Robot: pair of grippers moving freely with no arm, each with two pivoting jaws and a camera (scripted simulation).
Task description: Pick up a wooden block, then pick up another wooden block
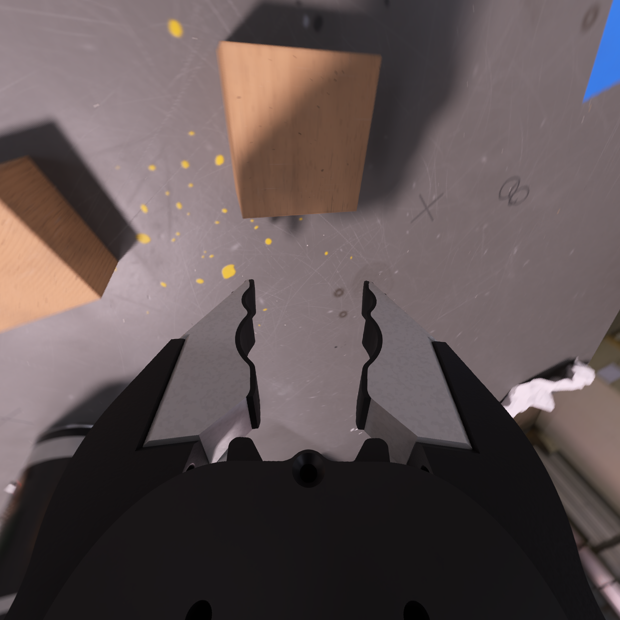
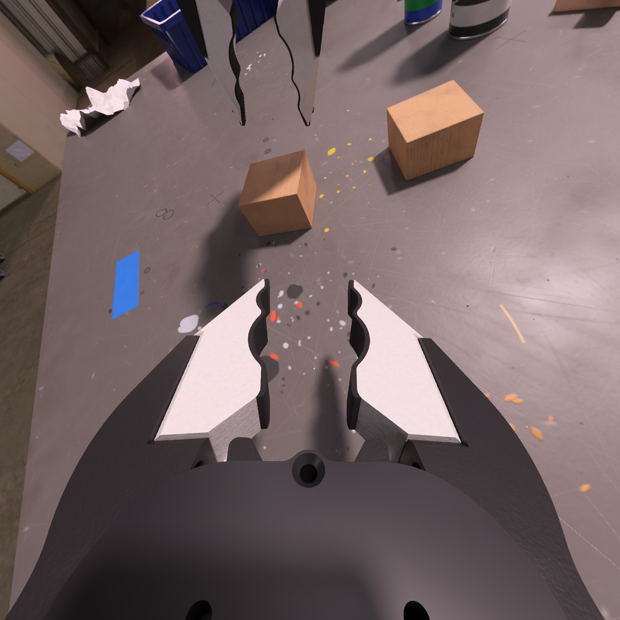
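Note:
Two wooden blocks sit on a grey scratched table (image 2: 469, 268). The smaller block (image 2: 278, 194) is near the middle; in the left wrist view it (image 1: 298, 131) lies just ahead of my left gripper (image 1: 308, 285), which is open and empty above the table. The larger block (image 2: 434, 129) stands to its right in the right wrist view and shows at the left edge of the left wrist view (image 1: 43, 245). My right gripper (image 2: 308, 285) is open and empty, short of the smaller block. The left gripper also shows in the right wrist view (image 2: 275, 122), hanging beyond the smaller block.
A crumpled white paper (image 2: 100, 104) lies at the table's far left corner, beside a blue bin (image 2: 174, 37). Two cans (image 2: 476, 16) stand at the far right. A blue tape strip (image 2: 125, 285) lies on the left. Paint specks dot the table.

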